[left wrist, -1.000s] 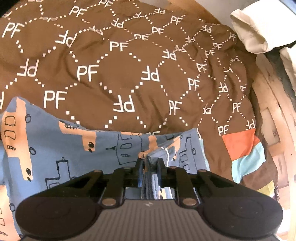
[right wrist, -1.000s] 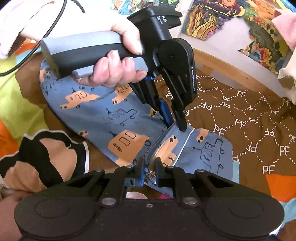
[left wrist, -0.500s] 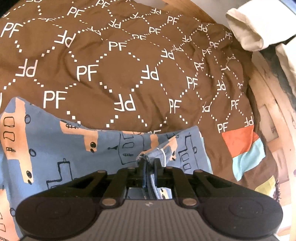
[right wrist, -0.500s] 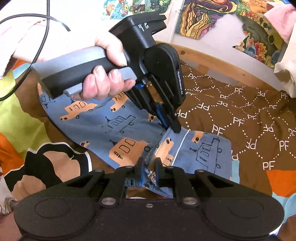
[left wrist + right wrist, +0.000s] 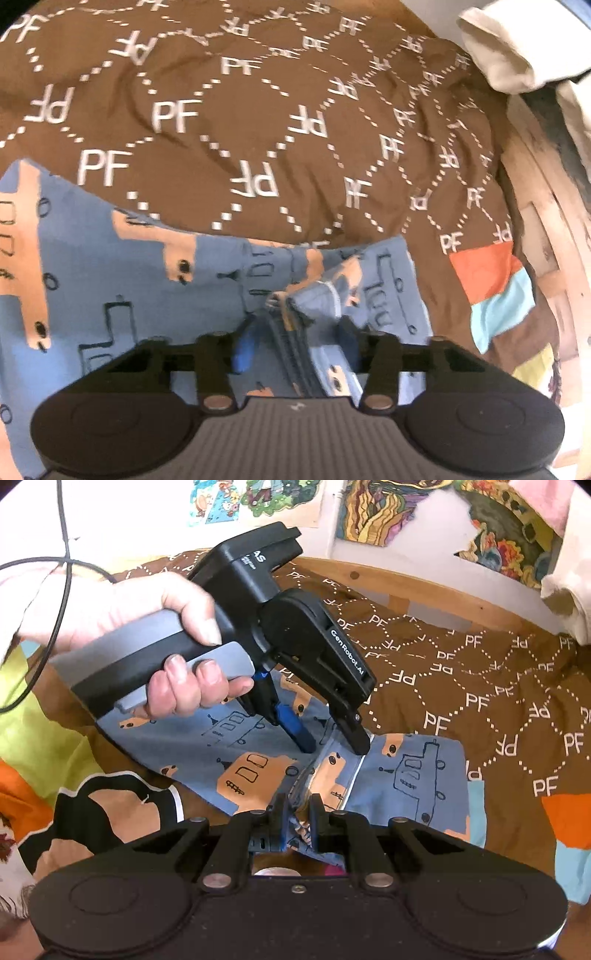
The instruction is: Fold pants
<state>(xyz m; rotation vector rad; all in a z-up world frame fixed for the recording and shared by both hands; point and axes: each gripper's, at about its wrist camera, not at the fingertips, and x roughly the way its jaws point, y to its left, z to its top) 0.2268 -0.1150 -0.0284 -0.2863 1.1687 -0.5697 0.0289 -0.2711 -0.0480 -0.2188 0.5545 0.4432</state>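
Blue pants (image 5: 110,280) printed with orange vehicles lie folded on a brown bedspread (image 5: 258,129). My left gripper (image 5: 295,332) points down at them and its jaws are opening. A bunched fold of the cloth stands between the pads, which no longer press on it. In the right wrist view the pants (image 5: 406,771) stretch across the middle, and a hand (image 5: 147,616) holds the left gripper (image 5: 332,746) with its tips spread on the fabric. My right gripper (image 5: 297,812) is shut on the near edge of the pants.
A wooden bed frame (image 5: 424,590) runs behind the bedspread (image 5: 480,686), with posters on the wall above. Cream cloth (image 5: 509,48) lies at the far right corner. Orange and turquoise patches (image 5: 491,280) border the pants. A black cable (image 5: 62,572) hangs at the left.
The left gripper's jaws have parted and let go of the fold that they pinched. The right gripper keeps its grip and has rolled slightly.
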